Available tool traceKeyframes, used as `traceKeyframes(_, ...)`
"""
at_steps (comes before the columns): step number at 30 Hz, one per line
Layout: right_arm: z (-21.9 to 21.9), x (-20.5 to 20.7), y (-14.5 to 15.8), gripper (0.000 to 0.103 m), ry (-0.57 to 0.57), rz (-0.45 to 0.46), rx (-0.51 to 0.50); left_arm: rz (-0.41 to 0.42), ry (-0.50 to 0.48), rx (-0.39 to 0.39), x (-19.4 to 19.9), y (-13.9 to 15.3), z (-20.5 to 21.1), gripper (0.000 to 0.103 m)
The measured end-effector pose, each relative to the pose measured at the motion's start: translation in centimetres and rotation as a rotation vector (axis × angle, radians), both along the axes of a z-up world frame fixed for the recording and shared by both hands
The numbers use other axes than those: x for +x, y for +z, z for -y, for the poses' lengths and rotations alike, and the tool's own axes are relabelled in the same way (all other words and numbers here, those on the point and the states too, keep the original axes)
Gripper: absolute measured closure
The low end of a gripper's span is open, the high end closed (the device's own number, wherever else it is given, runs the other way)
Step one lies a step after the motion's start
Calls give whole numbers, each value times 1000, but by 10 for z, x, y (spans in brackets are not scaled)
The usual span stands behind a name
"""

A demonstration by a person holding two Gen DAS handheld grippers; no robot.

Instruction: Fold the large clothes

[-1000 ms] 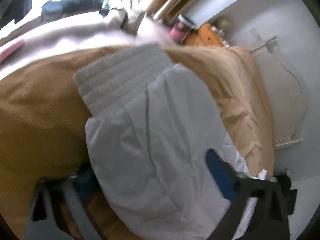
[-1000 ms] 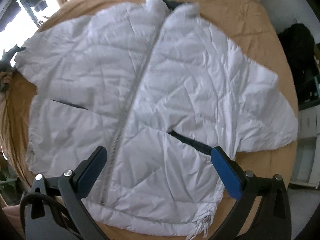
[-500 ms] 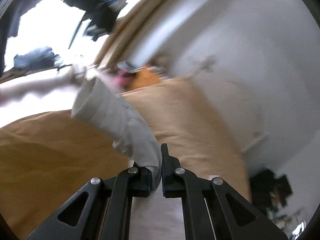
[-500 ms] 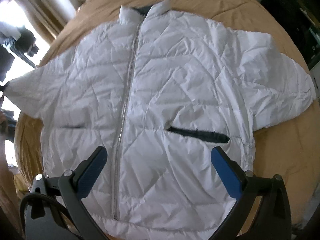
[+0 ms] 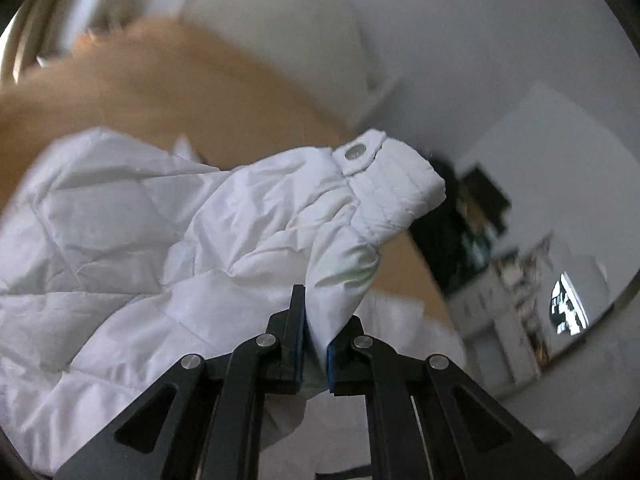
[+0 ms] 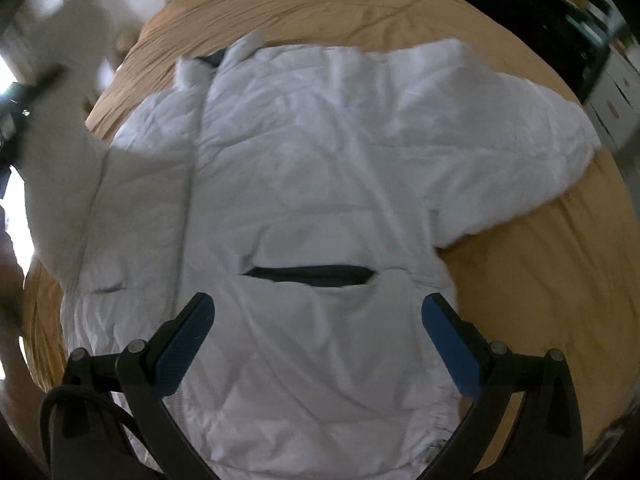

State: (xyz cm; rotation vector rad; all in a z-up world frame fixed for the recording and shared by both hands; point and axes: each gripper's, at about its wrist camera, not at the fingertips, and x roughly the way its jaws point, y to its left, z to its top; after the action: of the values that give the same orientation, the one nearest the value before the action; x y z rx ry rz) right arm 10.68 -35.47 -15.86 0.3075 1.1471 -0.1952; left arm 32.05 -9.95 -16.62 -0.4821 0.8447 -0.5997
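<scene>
The left gripper [image 5: 316,344] is pinching the white puffer jacket's [image 6: 320,184] sleeve [image 5: 340,216] near its cuff, evidently for folding across the body on the bed [image 6: 540,280], while the right gripper [image 6: 318,332] is hovering wide and empty.

Both views are pretty soft and daylit, with heavy fisheye bending and black corners. Left wrist view: the wall [image 5: 460,40] and bed [image 5: 180,92] are smeared with motion blur, while the cuff [image 5: 396,184] stays fairly sharp. Right wrist view: a blown-out window glare [image 6: 6,76] at the left edge, and the jacket [image 6: 320,184] looks hazy and washed out.
</scene>
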Motion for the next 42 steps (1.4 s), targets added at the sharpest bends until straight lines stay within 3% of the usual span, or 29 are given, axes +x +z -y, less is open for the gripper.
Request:
traceKeyframes(3,18,-8,-2,0,-54,3,17,-136,-57,74,13,-75,50,97)
traceKeyframes(6,32,-15,-7,0,-91,-1,50,-257,-67,150,23,-139,66,95)
traceKeyframes(7,36,-16,-9,0,-102,-6,60,-278,-61,141,24,-158,66,95)
traceKeyframes(9,40,-16,-12,0,-115,-14,80,-291,-51,94,30,-162,61,94)
traceKeyframes(11,43,-17,-13,0,-123,-12,90,-371,-63,56,38,-161,57,94)
traceKeyframes(15,48,-19,-12,0,-153,-6,89,-411,-115,-68,33,-134,45,90)
traceKeyframes(17,48,-18,-9,0,-156,4,87,-405,-159,-153,31,-121,33,72)
traceKeyframes(18,46,-18,-9,0,-156,7,82,-404,-181,-192,31,-110,34,31)
traceKeyframes(19,44,-16,-8,0,-154,12,72,-400,-203,-285,28,-104,28,3)
traceKeyframes(20,42,-14,-6,0,-151,17,68,-384,-200,-362,21,-98,21,0)
traceKeyframes(22,38,-9,-4,0,-141,25,70,-367,-222,-405,17,-85,17,0)
traceKeyframes(23,35,-6,-2,0,-137,28,68,-347,-219,-383,16,-78,11,0)
traceKeyframes(26,28,6,6,0,-124,48,42,-239,-123,-160,18,-46,-18,0)
traceKeyframes(27,24,14,10,0,-112,60,40,-194,-77,-51,21,-37,-33,1)
traceKeyframes(28,20,24,13,0,-94,71,38,-179,-52,8,21,-34,-45,1)
traceKeyframes(30,8,49,18,0,-40,97,37,-161,23,207,20,-31,-75,1)
traceKeyframes(32,-8,80,19,0,10,112,16,-160,77,316,21,-38,-92,1)
traceKeyframes(35,-33,128,13,0,91,165,20,-187,104,391,13,-63,-117,1)
traceKeyframes(38,-46,164,-15,0,114,147,23,-244,105,444,13,-91,-132,2)
traceKeyframes(42,-43,194,-77,8,82,12,-73,-246,92,500,12,-117,-129,2)
